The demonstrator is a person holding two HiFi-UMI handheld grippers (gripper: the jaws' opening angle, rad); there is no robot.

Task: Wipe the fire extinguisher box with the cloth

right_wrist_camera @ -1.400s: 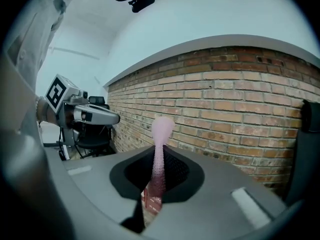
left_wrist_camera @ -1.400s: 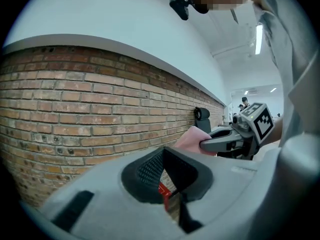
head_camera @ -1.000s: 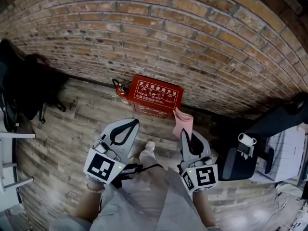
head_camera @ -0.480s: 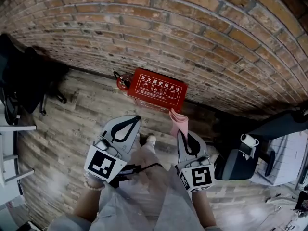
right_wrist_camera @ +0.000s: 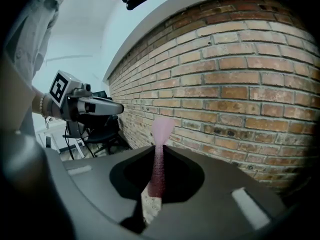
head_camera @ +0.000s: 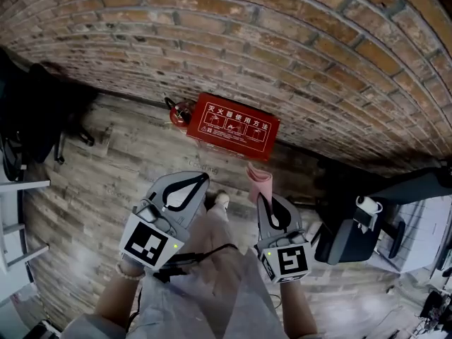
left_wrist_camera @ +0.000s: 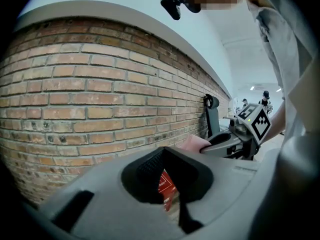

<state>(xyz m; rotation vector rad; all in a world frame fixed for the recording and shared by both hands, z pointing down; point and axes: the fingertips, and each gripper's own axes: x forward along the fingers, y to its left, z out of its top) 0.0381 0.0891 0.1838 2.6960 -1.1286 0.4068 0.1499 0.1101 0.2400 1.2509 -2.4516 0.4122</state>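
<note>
Nearest us, our left tongs (head_camera: 203,178) were closed on nothing; our right tongs (head_camera: 260,198) pinched the soft pink cloth (head_camera: 258,179). Beyond, well apart, the red metal fire extinguisher box (head_camera: 236,127) sat on the wooden floor (head_camera: 127,154) against the brick wall (head_camera: 282,55). We judged wiping not yet begun.

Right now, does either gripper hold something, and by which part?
The right gripper pinches the soft pink cloth near one end; the rest sticks out past its fingers. The left gripper holds nothing.
</note>
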